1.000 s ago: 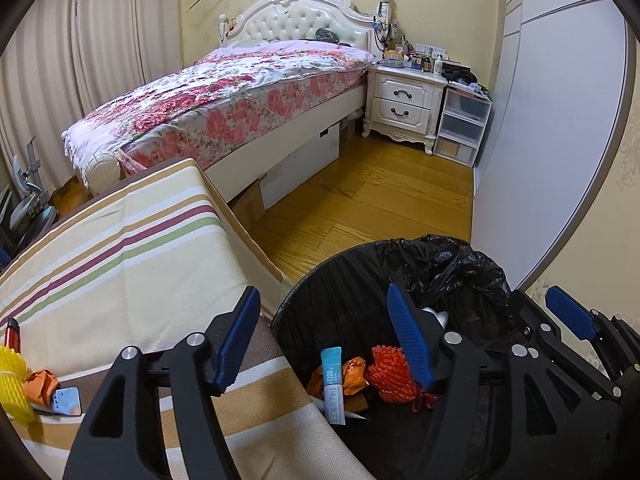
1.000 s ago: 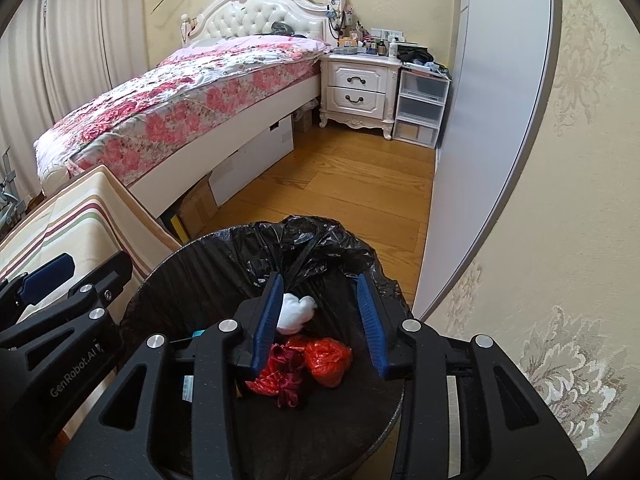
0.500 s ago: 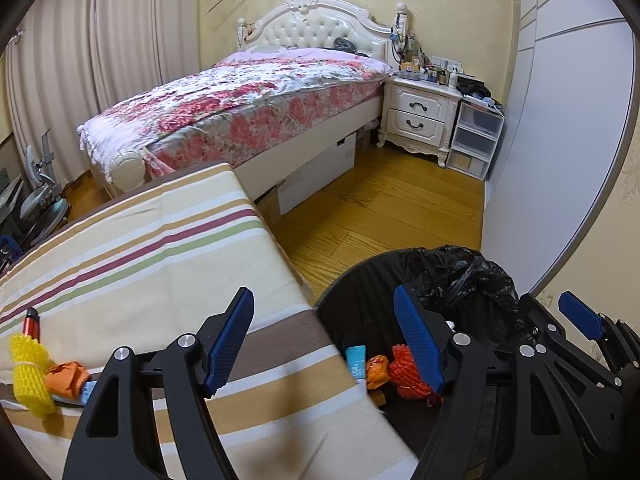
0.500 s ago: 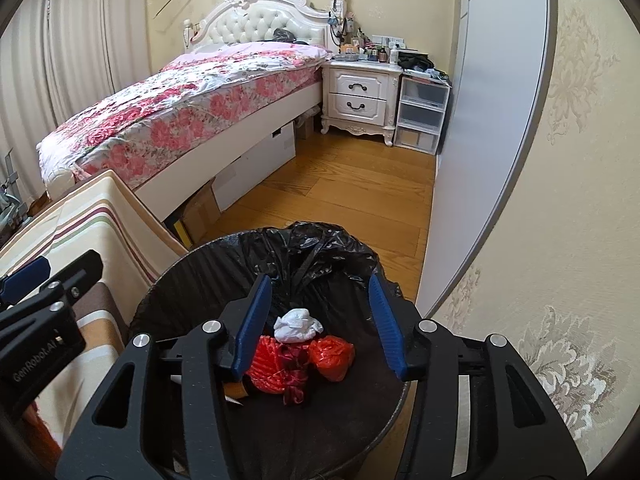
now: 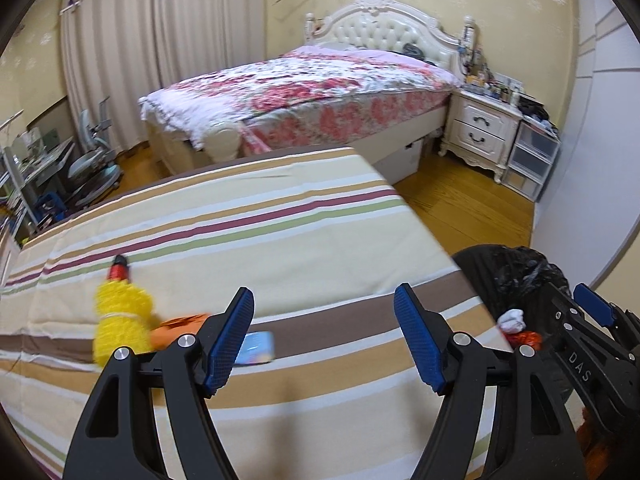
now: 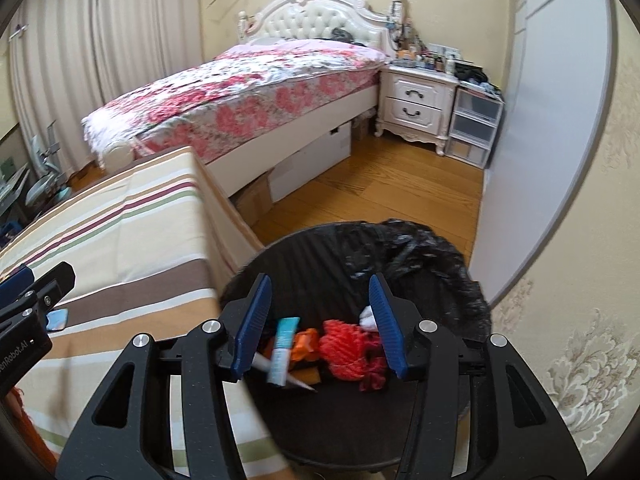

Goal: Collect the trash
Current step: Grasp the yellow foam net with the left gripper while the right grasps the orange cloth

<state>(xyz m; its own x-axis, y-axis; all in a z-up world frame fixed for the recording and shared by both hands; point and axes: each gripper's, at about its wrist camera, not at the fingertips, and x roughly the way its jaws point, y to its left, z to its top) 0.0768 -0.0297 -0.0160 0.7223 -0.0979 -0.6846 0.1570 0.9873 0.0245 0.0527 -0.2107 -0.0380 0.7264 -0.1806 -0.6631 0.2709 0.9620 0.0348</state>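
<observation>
The left gripper (image 5: 324, 340) has its blue fingers wide apart and holds nothing. It hangs over the striped table cloth (image 5: 248, 240). Just beside its left finger lie a small blue packet (image 5: 256, 347), an orange wrapper (image 5: 176, 326) and a yellow net (image 5: 120, 320). The right gripper (image 6: 320, 326) is also wide apart and holds nothing. It hangs over the black trash bin (image 6: 400, 248), where a blue tube (image 6: 285, 346) and a red net (image 6: 345, 350) lie. The bin stands right beside the table edge. Past it are wood floor (image 6: 384, 184), a flowery bed (image 6: 248, 92) and a white nightstand (image 6: 416, 104).
</observation>
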